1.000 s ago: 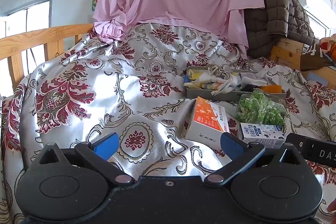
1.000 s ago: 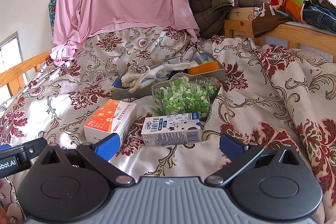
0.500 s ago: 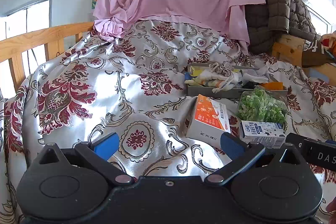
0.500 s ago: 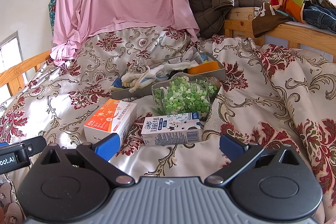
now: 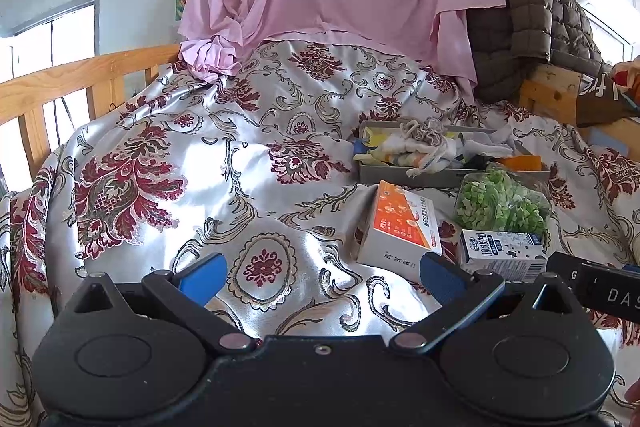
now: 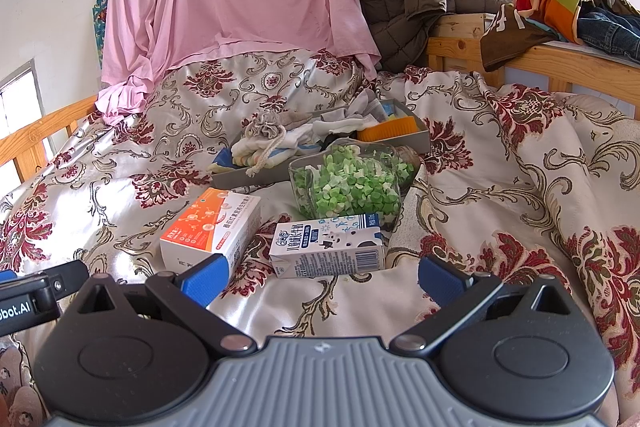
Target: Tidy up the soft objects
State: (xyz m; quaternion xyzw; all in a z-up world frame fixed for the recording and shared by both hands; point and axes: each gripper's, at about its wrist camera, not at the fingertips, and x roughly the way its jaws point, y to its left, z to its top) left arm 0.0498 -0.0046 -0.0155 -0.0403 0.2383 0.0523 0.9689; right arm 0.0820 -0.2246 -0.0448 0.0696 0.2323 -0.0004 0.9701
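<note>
Hovering low over the shiny floral satin bedspread (image 5: 224, 163), both tongs are empty and spread wide: the left gripper (image 5: 320, 275) has only the cloth between its blue pads, and the right gripper (image 6: 322, 277) is just in front of the small white milk carton (image 6: 326, 247) without touching it. The soft things, a grey drawstring pouch (image 6: 266, 125) and some rolled white and striped socks (image 6: 280, 147), are already heaped in the shallow grey tray (image 6: 416, 143) further back, probably so they stay together on the slippery cloth. An orange-and-white cardboard box (image 6: 212, 223) and a clear plastic container of green pieces (image 6: 348, 187) lie between the tongs and the tray. I judge that the wide opening is a ready position for a next pick, but which thing is meant I cannot tell.
</note>
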